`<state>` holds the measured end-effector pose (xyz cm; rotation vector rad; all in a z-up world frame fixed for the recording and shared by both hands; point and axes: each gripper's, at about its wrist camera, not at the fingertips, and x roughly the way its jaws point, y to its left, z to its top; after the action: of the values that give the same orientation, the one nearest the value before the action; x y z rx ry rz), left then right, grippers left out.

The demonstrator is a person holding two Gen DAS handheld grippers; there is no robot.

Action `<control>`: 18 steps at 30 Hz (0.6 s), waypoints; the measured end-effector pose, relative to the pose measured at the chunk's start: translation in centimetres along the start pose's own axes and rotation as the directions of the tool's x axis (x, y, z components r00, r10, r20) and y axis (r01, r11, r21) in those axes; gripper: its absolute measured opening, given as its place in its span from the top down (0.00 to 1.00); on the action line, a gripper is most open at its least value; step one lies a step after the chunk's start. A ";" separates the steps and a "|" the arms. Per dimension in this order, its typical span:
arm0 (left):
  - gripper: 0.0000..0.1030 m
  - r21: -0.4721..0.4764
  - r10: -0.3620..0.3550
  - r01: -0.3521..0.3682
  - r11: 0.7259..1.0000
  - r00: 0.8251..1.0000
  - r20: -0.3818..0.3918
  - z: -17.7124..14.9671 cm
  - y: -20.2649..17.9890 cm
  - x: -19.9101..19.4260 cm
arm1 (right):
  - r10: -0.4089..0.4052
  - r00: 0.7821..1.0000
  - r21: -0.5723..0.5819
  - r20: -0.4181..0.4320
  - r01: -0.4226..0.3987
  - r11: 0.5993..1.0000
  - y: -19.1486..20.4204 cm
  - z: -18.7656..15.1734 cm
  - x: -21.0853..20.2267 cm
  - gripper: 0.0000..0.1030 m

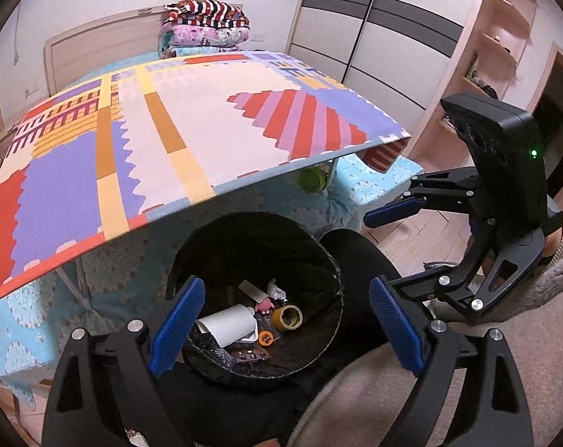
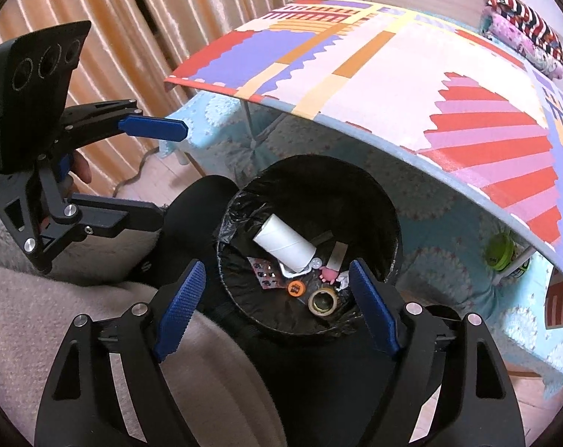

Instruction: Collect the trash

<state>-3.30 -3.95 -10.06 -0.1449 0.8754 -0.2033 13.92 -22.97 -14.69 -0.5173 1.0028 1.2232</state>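
Observation:
A black-lined trash bin (image 1: 318, 253) (image 2: 385, 201) stands on the floor below the table edge. Inside lie a white paper tube (image 1: 231, 324) (image 2: 285, 244), a yellow tape roll (image 1: 288, 316) (image 2: 323, 301), a pink toy (image 1: 264, 305) (image 2: 329, 275), an orange cap (image 1: 266, 338) (image 2: 295, 288) and crumpled paper (image 1: 277, 290). My left gripper (image 1: 285, 327) (image 2: 158, 171) is open and empty above the bin. My right gripper (image 2: 276, 309) (image 1: 378, 249) is open and empty, also above the bin.
A table with a colourful patterned mat (image 1: 169, 141) (image 2: 393, 59) overhangs the bin. A blue bedspread (image 1: 21, 320) (image 2: 467, 260) lies beneath it. A green round object (image 1: 313, 179) (image 2: 499, 251) sits under the table. Folded blankets (image 1: 207, 26), a wardrobe (image 1: 374, 37) and curtains (image 2: 114, 37) surround.

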 end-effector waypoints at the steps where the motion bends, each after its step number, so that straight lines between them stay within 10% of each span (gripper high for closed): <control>1: 0.16 0.000 -0.003 0.003 1.000 1.000 0.000 0.0 0.0 0.0 | -0.001 1.000 -0.001 0.000 0.001 1.000 0.1 0.0 0.0 0.23; 18: 0.16 0.003 -0.004 0.004 1.000 1.000 -0.001 0.0 -0.1 0.3 | -0.002 1.000 -0.006 0.004 0.002 1.000 0.2 0.0 -0.1 0.23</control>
<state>-3.10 -4.15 -10.21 -0.1443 0.8762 -0.2087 13.76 -23.01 -14.56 -0.5205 0.9957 1.2254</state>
